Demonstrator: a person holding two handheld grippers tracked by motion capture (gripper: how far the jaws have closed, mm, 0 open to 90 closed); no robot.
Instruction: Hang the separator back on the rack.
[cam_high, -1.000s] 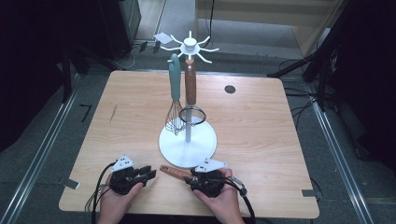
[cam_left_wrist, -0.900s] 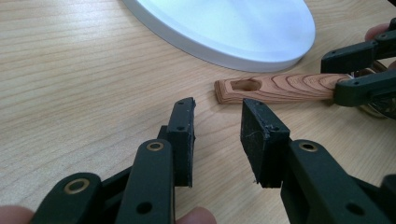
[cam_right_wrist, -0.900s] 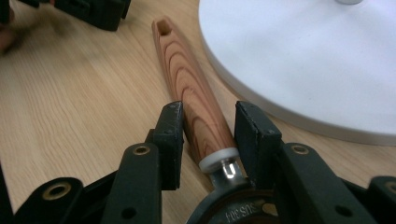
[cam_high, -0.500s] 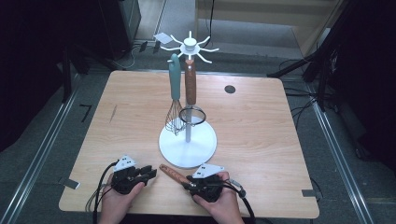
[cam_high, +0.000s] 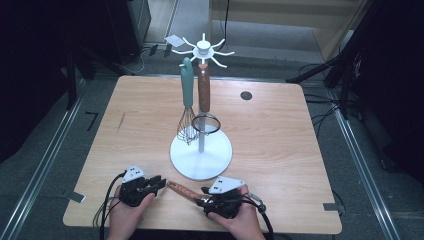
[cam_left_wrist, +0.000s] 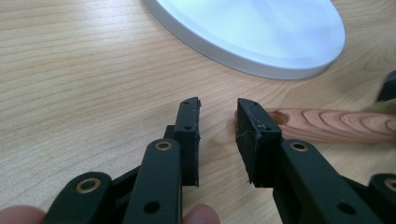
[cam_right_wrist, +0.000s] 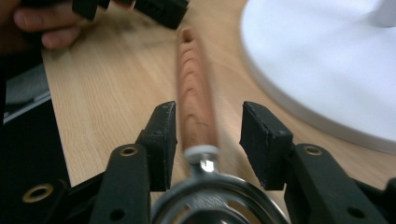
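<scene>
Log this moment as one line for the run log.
left gripper: open, at handle tip | right gripper: open, astride wooden handle | handle lying on table by white stand base | whisk hanging on stand

High view overhead facing forward, gripper views close, sharing wooden handle (cam_left_wrist: 327, 125)

Both hands come in from the near edge of the tabletop (cam_high: 280, 130), each one holding a pair of black tongs down low. The left tongs (cam_left_wrist: 217, 140) sit in the left hand (cam_high: 125, 217) with their jaws a little apart and nothing between them. The right tongs (cam_right_wrist: 208, 140) sit in the right hand (cam_high: 240, 220), and their jaws are apart on both sides of a brown wooden handle (cam_right_wrist: 196, 100) without squeezing it.
</scene>
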